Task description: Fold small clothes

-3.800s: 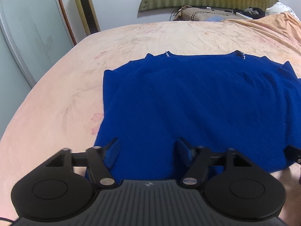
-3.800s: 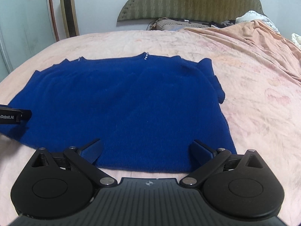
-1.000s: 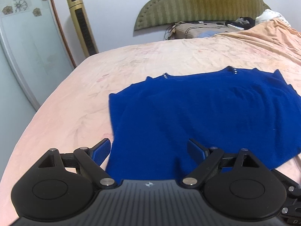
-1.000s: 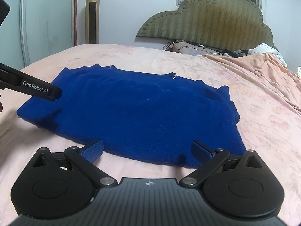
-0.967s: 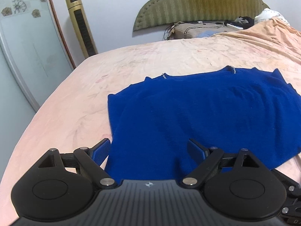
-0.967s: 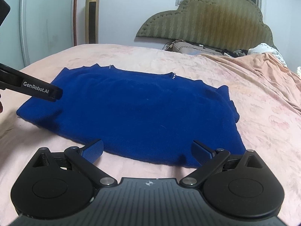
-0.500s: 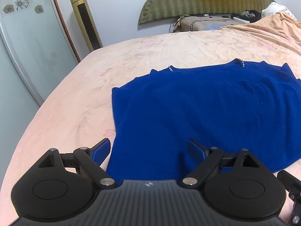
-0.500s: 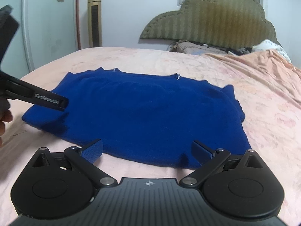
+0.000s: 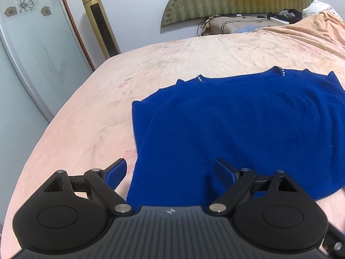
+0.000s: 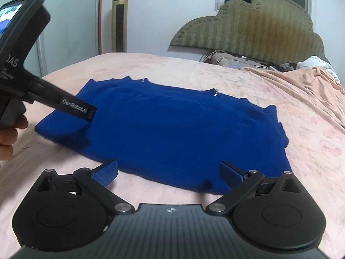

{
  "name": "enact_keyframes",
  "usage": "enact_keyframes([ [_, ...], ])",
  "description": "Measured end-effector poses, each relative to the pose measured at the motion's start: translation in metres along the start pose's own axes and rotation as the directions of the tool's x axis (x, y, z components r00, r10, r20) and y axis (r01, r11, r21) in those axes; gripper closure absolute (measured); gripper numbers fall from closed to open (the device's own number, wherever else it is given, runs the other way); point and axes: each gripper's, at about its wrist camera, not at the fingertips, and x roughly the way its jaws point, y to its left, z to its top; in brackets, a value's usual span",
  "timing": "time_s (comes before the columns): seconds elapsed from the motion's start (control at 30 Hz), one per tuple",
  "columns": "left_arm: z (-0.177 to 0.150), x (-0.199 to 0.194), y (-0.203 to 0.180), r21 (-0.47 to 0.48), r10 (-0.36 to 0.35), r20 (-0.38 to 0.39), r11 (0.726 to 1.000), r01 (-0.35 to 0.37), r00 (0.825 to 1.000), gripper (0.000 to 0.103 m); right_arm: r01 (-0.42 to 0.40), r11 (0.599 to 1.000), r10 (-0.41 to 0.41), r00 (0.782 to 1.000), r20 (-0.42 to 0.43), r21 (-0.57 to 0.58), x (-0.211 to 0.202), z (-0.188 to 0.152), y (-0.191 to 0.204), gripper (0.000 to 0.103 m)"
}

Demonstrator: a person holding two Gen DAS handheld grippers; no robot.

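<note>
**Taking the near hem for the fold**

The sweater [image 9: 237, 125] lies flat on the bed [image 9: 90, 116], neckline toward the headboard [image 10: 248, 23], near hem toward the two grippers. Both sleeves look tucked in along the sides, so my guess is that the step in hand is a bottom-to-top fold.

The left gripper [image 9: 170, 172] hangs with its jaws wide apart and nothing between the pads; its left finger is over bare sheet, its right finger over the cloth, so it straddles the sweater's near left corner. The right gripper [image 10: 169, 172] is likewise spread and empty, poised just short of the hem toward the near right corner. In the right view the left gripper's finger reaches over the sweater's left edge, with part of the person's hand [image 10: 8, 138] behind it.

To do this well, each gripper probably should come down on the hem near its own corner, one pad slipping under all layers and the other on top, and close fully before lifting. The knit looks thick and soft, so a shallow bite may catch only the upper layer. Both corners should rise together and travel evenly toward the neckline, or the fold line will likely skew.
</note>
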Motion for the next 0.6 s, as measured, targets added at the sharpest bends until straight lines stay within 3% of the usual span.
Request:
enact_keyframes([
  [0.17,0.004,0.003,0.01,0.01,0.008,0.016,1.0,-0.008,1.0,0.014,-0.043,0.998,0.042,0.999,-0.011,-0.046,0.004,0.006,0.019,0.002],
  [0.43,0.019,0.021,0.037,0.005,0.079,0.019,0.997,-0.079,0.997,0.014,-0.073,0.961,0.081,0.997,0.019,-0.268,0.015,0.01,0.077,0.008],
  [0.6,0.023,0.025,0.036,0.01,0.094,0.008,0.996,-0.094,0.996,0.014,-0.101,0.949,0.108,0.994,0.007,-0.299,0.018,0.012,0.095,0.009],
])
